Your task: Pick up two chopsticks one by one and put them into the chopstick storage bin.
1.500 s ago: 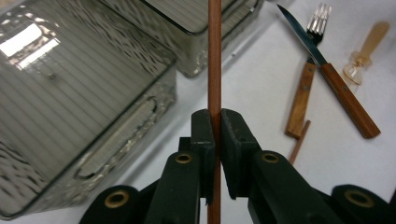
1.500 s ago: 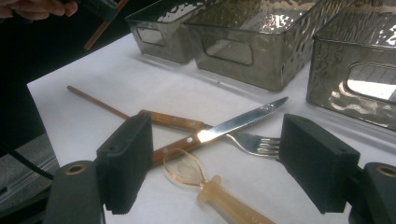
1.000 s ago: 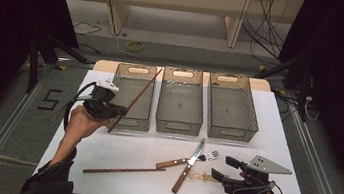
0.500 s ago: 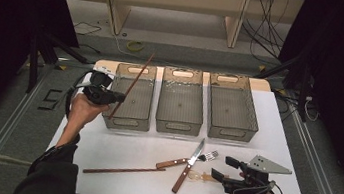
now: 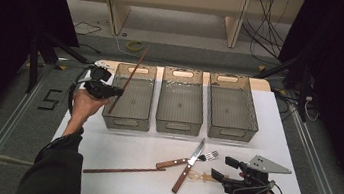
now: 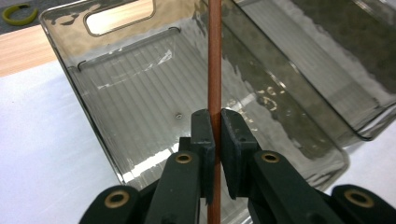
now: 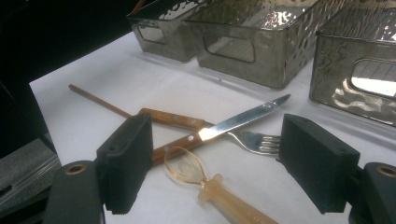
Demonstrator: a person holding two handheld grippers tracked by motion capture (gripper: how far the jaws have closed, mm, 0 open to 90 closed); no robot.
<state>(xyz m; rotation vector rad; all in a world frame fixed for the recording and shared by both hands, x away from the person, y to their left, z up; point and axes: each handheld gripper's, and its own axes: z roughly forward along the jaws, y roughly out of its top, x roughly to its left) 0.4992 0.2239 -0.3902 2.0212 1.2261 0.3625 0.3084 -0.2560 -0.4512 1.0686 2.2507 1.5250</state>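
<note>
White-topped table (image 5: 117, 153) carries three smoked-grey clear plastic bins in a row; the leftmost bin (image 5: 129, 121) is the target as I judge it. On the bare surface lie a second thin brown wooden chopstick (image 5: 122, 170), a wooden-handled steak knife (image 5: 190, 164) crossing a wooden-handled fork (image 5: 186, 161), and a small amber plastic spoon (image 7: 205, 179).

Left hand-held gripper (image 5: 110, 90) is clamped on a thin reddish-brown wooden chopstick (image 6: 215, 70), which stands steeply tilted over the leftmost bin's near left side, its lower end near the rim and its top pointing away. Right hand-held gripper (image 7: 217, 161) rests near the table's front edge with its jaws wide apart, just short of the spoon and knife.

Risk, as I read it: released from this steep tilt, the stick could pivot on the bin wall and tip out onto the table, since most of its length is above the grip.

Compared with half a second ago, the left gripper has shifted right, closer to the bin; the right one has not moved.
</note>
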